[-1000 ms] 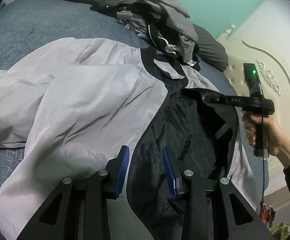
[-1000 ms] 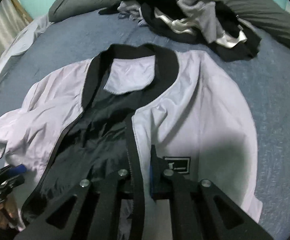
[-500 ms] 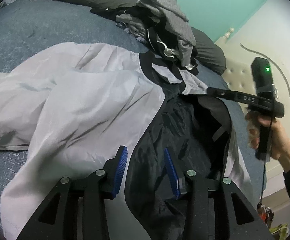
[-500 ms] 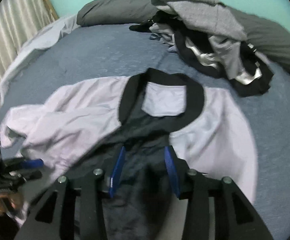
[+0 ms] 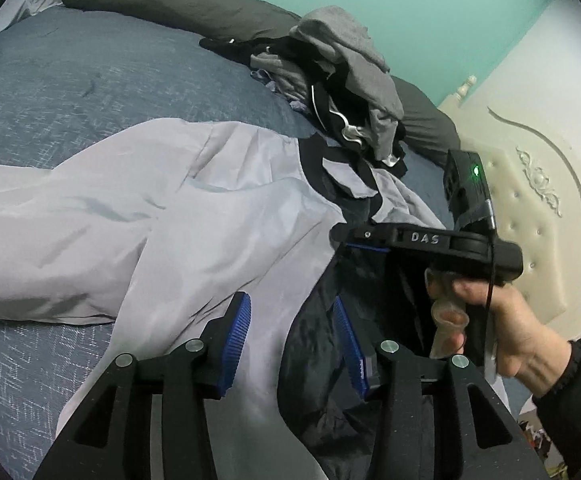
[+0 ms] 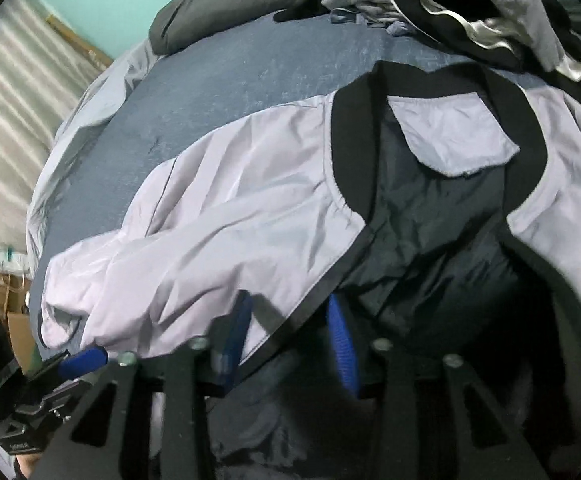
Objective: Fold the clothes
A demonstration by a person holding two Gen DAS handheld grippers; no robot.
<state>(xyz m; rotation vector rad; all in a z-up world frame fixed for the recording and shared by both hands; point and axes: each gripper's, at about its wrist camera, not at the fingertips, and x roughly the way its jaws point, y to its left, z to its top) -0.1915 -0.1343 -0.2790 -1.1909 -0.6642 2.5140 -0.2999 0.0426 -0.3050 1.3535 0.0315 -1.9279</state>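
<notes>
A light grey jacket (image 5: 178, 216) with a black collar (image 6: 354, 140) and dark lining (image 6: 430, 216) lies open, front up, on the blue bedspread (image 5: 50, 92). In the left wrist view my left gripper (image 5: 292, 340) is open at the jacket's lower end, and the edge of a grey front panel runs between its blue pads (image 5: 236, 336). My right gripper (image 6: 288, 336) is open too, with the black-trimmed edge of that same panel between its fingers. From the left wrist view, the right gripper (image 5: 350, 240) hangs over the dark lining in a person's hand (image 5: 498, 320).
A heap of grey and black clothes (image 5: 342, 80) lies beyond the collar, with dark grey pillows (image 5: 170, 0) behind it. A cream headboard (image 5: 530, 168) stands to the right. Off the bed's left side are a curtain (image 6: 10, 100) and a cardboard box (image 6: 14, 304).
My right gripper let go of the zipper edge of the far front panel, opened, and moved across to the other panel's edge. The left gripper stayed open and shifted only a little.
</notes>
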